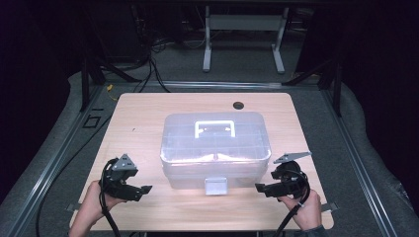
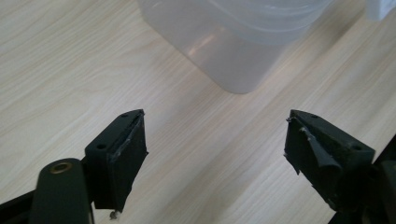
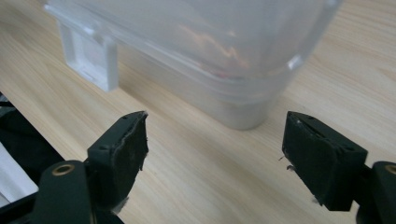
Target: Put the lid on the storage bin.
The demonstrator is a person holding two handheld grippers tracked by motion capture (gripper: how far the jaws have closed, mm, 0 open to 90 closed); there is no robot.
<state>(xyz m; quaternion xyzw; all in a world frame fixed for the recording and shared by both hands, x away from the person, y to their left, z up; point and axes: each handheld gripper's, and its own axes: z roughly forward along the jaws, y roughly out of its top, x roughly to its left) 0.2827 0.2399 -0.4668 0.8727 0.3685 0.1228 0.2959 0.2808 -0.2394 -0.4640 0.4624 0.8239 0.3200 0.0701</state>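
Left tool [image 1: 146, 189] near front-left corner of clear storage box [image 1: 216, 148], jaws wide apart, nothing between them. Right tool [image 1: 259, 187] near front-right corner, jaws likewise wide, empty. Box sits mid-tabletop [image 1: 143, 113], lid on, front latch [image 1: 216, 185] facing person, white handle [image 1: 214, 128] on top. Likely step: approach box from both sides. Advice: keep tools level, close in evenly, avoid nudging box. Count: one box, one latch, one handle, two tools.
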